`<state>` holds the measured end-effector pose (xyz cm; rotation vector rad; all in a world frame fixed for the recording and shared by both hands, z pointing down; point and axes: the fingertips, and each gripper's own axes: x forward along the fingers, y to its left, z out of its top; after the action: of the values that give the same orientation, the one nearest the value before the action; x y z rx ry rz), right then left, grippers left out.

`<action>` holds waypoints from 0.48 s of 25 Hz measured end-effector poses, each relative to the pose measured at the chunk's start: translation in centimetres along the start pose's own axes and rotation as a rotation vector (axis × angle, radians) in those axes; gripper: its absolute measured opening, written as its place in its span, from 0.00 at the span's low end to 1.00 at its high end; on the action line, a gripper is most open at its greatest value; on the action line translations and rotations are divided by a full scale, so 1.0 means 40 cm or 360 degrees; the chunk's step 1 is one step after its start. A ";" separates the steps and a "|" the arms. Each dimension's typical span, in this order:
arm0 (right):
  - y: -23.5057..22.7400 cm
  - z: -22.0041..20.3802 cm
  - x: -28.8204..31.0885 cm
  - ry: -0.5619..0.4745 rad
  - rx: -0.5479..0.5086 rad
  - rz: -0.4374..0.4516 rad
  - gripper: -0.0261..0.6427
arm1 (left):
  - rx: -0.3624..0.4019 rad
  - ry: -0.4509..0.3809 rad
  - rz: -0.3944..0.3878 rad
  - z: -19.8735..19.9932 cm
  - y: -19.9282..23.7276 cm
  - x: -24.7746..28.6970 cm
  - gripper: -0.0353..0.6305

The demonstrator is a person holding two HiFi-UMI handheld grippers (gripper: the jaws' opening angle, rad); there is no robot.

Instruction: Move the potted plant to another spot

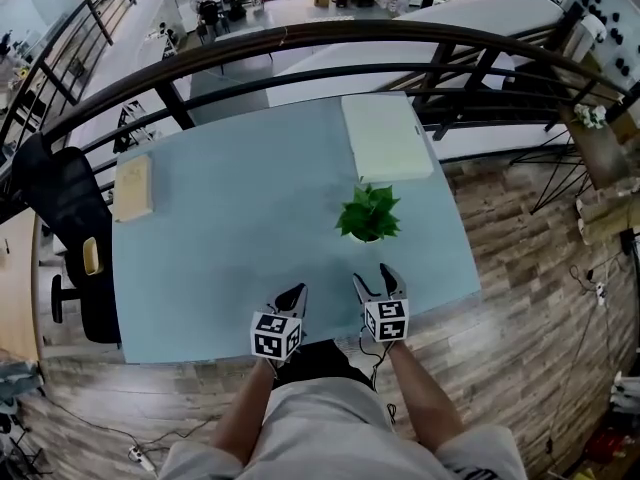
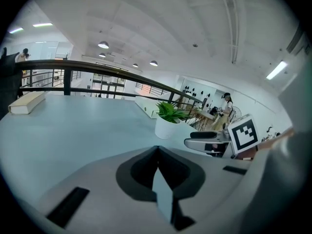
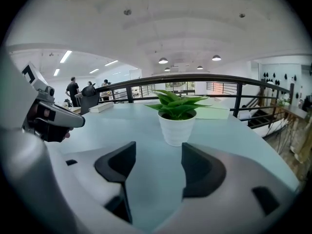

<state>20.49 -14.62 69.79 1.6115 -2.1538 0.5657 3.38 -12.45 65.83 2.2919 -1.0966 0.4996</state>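
Potted plant (image 1: pixel 368 215) stands upright on the pale blue surface (image 1: pixel 230 238), toward its right side, nearer to you than the flat white pad (image 1: pixel 385 136). Your right gripper (image 1: pixel 380 278) points at the pot from close by, jaws released and empty. Your left gripper (image 1: pixel 292 296) sits alongside, jaws clenched together on nothing.

green plant (image 1: pixel 368 211), white pot (image 3: pixel 177 128), pale blue table (image 1: pixel 220 238), cream book (image 1: pixel 132 188), black chair (image 1: pixel 60 208)
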 end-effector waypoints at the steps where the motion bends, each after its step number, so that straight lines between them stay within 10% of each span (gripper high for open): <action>1: 0.009 0.000 -0.008 0.0000 -0.0001 0.0000 0.46 | 0.0000 -0.0009 0.0000 0.002 0.000 -0.010 0.07; 12: 0.109 0.004 -0.112 0.0014 -0.0158 -0.0018 0.07 | -0.0017 -0.0127 -0.0026 0.019 -0.039 -0.118 0.07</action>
<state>17.44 -9.97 66.90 1.5646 -2.1304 0.4541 1.85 -9.29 62.21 2.3275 -1.1146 0.3977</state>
